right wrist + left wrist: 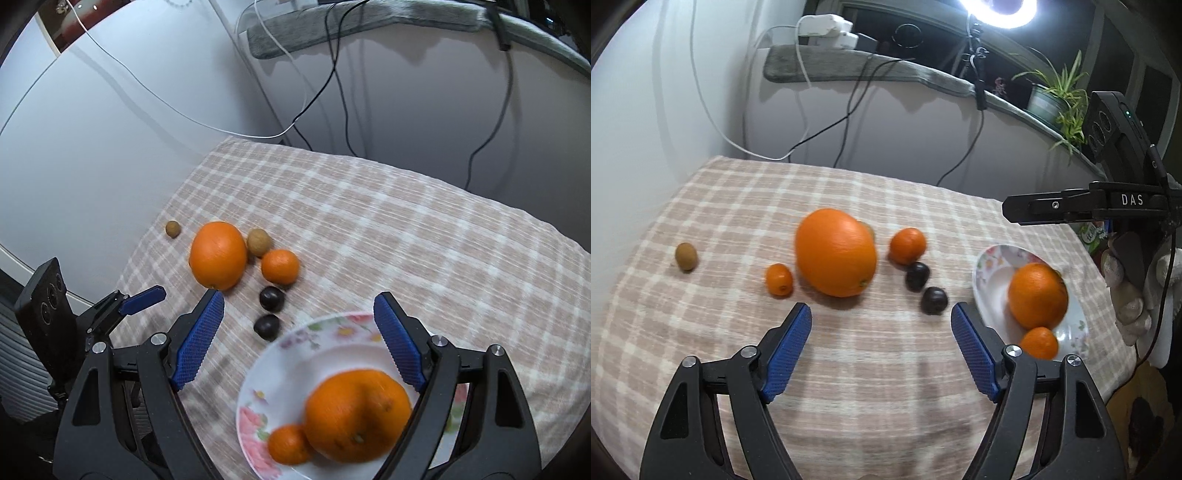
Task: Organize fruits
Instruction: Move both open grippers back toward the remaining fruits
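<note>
Both grippers, left gripper (881,319) and right gripper (299,308), gape empty; that big orange (835,252) mid-frame looks firm, smooth, roll-prone, so grab across its middle.

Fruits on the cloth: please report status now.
Left gripper open, empty. Right gripper open, empty. Plate holds two oranges; big orange ahead, unobstructed.

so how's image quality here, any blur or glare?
Left wrist view: ring light blown out at the top edge, large orange slightly smeared. Right wrist view: plate and its oranges motion-blurred, no glare. Both bowed by fisheye.
</note>
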A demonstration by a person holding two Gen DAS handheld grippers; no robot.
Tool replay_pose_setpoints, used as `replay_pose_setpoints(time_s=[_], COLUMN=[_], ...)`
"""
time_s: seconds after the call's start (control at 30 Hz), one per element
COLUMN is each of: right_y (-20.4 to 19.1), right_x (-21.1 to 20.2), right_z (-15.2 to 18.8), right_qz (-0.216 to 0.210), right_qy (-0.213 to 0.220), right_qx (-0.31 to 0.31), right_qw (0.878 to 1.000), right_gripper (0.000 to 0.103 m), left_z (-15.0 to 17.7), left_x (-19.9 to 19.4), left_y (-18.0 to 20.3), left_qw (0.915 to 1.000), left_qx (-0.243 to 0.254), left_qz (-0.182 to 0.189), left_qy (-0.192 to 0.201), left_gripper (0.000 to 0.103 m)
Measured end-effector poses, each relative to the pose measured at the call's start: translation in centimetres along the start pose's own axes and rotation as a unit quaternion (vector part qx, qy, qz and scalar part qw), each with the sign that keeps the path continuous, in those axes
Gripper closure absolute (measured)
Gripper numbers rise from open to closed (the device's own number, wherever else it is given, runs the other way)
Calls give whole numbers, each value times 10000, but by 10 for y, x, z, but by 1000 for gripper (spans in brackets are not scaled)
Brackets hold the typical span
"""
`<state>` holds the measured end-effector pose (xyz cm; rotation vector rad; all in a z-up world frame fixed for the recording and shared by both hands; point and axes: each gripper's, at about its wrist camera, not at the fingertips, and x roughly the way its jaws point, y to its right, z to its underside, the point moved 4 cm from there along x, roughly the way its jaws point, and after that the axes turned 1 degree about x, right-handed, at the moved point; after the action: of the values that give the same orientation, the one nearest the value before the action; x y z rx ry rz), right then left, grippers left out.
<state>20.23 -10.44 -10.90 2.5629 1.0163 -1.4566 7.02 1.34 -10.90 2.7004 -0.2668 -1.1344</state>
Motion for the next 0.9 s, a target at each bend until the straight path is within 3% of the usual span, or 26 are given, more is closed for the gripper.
replay_pose_setpoints(time_s=[0.3, 0.57, 0.9], right_y=[-17, -24, -26], right_x=[34, 60, 81], right_z=[-11, -17, -24], right_qz=[-106, -151, -46], right_qy=[-344, -699, -975], right_qx=[-110, -62, -29], right_qw=[9993, 9974, 9952], right_gripper=[18, 41, 55], left_z=[-3, -8, -9], left_x=[6, 20, 37], left_y=[-36, -59, -69], left_qw=[9997, 9993, 9987], left_qx=[-207, -205, -115], left_qz=[-75, -160, -215], left_qy=[-108, -260, -442], left_gripper=[41, 59, 67])
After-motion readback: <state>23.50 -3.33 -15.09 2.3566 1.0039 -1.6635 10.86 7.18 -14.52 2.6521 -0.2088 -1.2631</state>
